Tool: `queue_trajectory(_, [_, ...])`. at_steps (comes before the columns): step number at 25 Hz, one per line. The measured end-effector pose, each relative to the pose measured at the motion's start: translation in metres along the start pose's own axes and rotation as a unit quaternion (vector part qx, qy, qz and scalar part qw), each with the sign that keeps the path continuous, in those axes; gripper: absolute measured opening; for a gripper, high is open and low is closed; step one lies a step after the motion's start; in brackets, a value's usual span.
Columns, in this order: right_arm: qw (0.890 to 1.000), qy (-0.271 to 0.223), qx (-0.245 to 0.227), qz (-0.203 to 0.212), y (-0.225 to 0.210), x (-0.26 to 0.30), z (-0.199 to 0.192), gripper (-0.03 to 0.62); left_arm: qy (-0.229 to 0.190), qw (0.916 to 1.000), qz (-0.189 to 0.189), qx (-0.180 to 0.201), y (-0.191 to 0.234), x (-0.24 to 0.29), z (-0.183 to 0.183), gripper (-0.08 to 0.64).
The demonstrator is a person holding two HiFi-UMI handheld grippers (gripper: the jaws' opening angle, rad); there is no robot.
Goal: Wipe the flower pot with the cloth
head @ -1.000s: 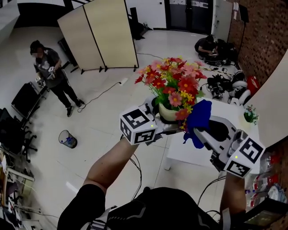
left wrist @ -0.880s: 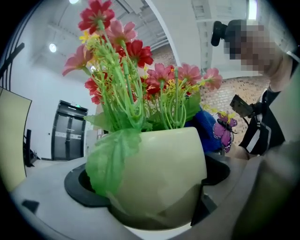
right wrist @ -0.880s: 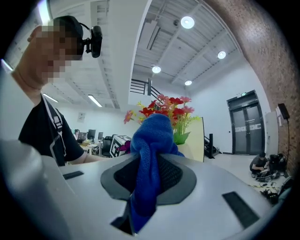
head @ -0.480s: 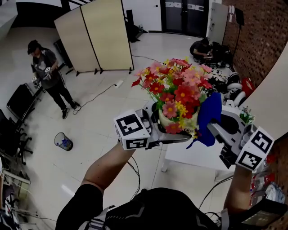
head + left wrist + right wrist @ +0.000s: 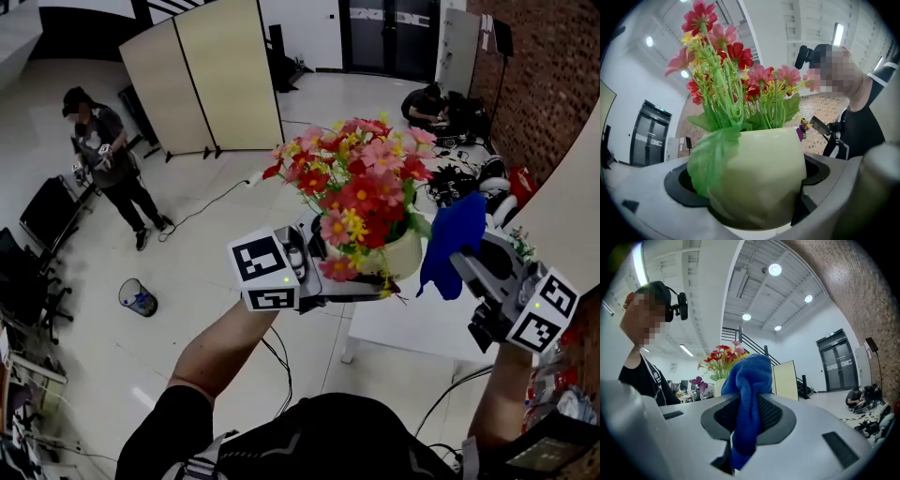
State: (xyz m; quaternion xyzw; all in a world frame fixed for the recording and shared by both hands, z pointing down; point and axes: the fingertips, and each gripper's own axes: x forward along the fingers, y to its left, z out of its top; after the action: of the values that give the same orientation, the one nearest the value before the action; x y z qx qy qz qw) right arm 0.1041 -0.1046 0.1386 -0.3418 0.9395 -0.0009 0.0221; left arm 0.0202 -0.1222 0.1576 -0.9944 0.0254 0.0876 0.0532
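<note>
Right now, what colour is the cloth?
Blue. The cloth shows best in the right gripper view.

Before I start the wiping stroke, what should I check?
1. Left claw shut on flower pot: ok.
2. Right claw shut on cloth: ok.
3. Cloth against the pot wall: not ok; it hangs beside the pot, apart in the right gripper view.
4. Pot upright, flowers seated: ok.
5. Pot wall bare for wiping: not ok; a green leaf droops over one side.
6. Dirt on the pot: cannot tell.
</note>
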Motion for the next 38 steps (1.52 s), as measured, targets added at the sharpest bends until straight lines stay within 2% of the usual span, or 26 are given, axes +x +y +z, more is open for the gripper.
queue_trajectory(3, [1.0, 0.0, -0.016, 0.023, 0.014, -0.001, 0.0, 0.066, -0.004, 1.0, 0.008, 0.001, 0.021, -0.007, 0.006, 0.583])
queue_trajectory(7, [0.996, -0.014, -0.008, 0.093, 0.037, 0.011, 0.0, 0.066, -0.006, 0.9997, -0.024, 0.009, 0.021, -0.008, 0.006, 0.583])
queue_trajectory(9, [0.994, -0.014, -0.015, 0.109, 0.047, 0.016, 0.002, 0.066, 0.001, 0.9992, -0.039, 0.012, 0.011, -0.007, 0.003, 0.583])
queue_trajectory(13, [0.993, -0.017, -0.025, 0.115, 0.047, 0.007, 0.005, 0.066, -0.006, 0.9973, -0.073, 0.003, -0.018, 0.003, -0.007, 0.583])
queue_trajectory(19, [0.992, -0.021, 0.005, 0.122, 0.035, 0.011, 0.016, 0.066, -0.011, 0.9945, -0.104, 0.002, -0.042, 0.003, 0.0, 0.583])
queue_trajectory(27, [0.992, -0.013, 0.028, 0.12, 0.002, 0.044, 0.002, 0.065, -0.021, 0.9897, -0.142, -0.005, -0.04, 0.0, -0.002, 0.584])
queue_trajectory(32, [0.991, -0.02, 0.05, 0.126, -0.008, 0.047, 0.007, 0.066, -0.038, 0.9852, -0.164, -0.033, -0.054, -0.004, 0.009, 0.583])
queue_trajectory(35, [0.986, -0.003, 0.051, 0.158, -0.005, 0.054, 0.009, 0.066, -0.041, 0.9822, -0.179, -0.038, -0.061, -0.001, 0.013, 0.583])
queue_trajectory(38, [0.973, 0.014, 0.063, 0.222, 0.0, 0.062, 0.006, 0.065, -0.058, 0.9762, -0.202, -0.054, -0.066, 0.001, 0.015, 0.583])
